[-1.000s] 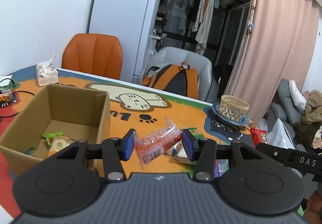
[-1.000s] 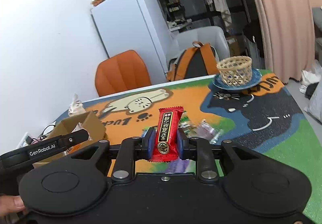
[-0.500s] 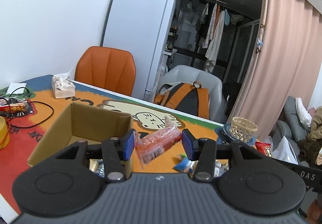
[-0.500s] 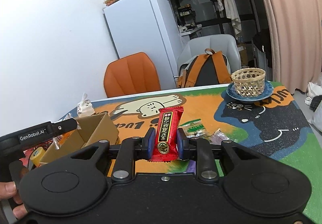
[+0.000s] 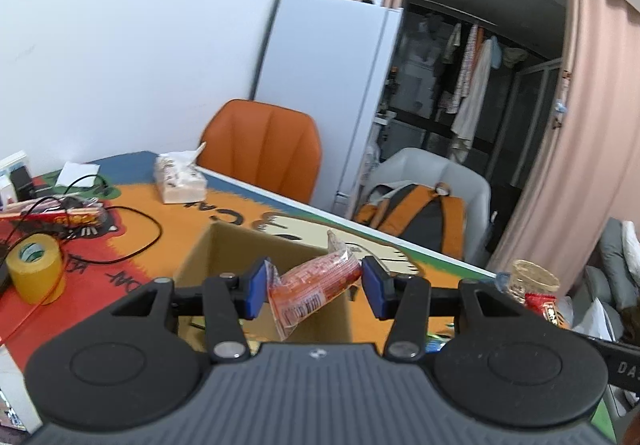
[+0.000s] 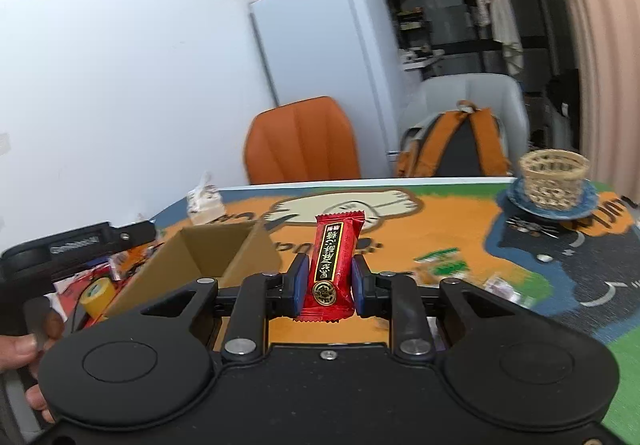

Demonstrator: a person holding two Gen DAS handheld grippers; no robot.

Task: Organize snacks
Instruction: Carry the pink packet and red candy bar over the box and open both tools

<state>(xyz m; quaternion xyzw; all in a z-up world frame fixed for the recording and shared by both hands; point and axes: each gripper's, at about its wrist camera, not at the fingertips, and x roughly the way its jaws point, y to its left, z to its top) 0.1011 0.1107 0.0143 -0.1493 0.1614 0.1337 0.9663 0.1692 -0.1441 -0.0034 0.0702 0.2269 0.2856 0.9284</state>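
Left gripper: your left gripper (image 5: 316,291) pinches a clear packet (image 5: 316,285) of red snacks between its blue pads; the packet lies crosswise and tilted, its right end higher.
Packet's place: you hold it in the air over the near edge of the box (image 5: 256,257), whose open top shows right behind it.
Right gripper: your right gripper (image 6: 329,287) has its fingers pressed on a red bar (image 6: 334,269), which stands upright between the pads with its gold-lettered black label facing the camera.
Bar's place: you hold it off the table (image 6: 440,221), to the right of the box (image 6: 200,257) in the right view.
Loose snacks: green and pale wrappers (image 6: 442,267) lie on the table, right of your right gripper.
Box surroundings: a tape roll (image 5: 36,273) and a black cable (image 5: 120,241) lie left of it; a tissue pack (image 5: 180,181) stands behind it.
Far corner: a wicker basket (image 6: 554,177) sits on a blue plate (image 6: 516,201).
Hand: your left hand (image 6: 24,357) shows at the left edge of the right view, gripping the left gripper's handle.
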